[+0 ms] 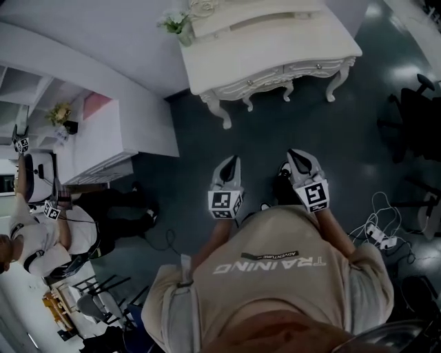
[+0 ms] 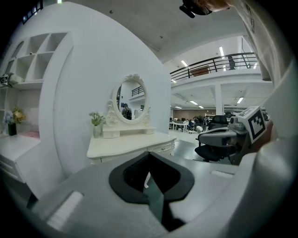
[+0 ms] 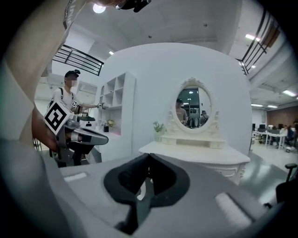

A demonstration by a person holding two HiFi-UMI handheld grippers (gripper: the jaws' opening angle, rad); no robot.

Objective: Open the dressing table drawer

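Dressing table (image 1: 275,43): vase (image 1: 185,36) holds flowers (image 1: 172,21), drawer (image 1: 311,69) shut

The dressing table (image 1: 275,48) is cream-white, the floor (image 1: 331,138) dark teal, left claw (image 1: 234,159) and right claw (image 1: 292,153) grey with black-and-white markers.

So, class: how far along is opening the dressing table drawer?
Done: nothing; the dressing table has its drawers flush, shut. In hand: left gripper and right gripper, both shut and empty, are held over the floor, short of the table. Left: reach a drawer knob, grip it, pull.
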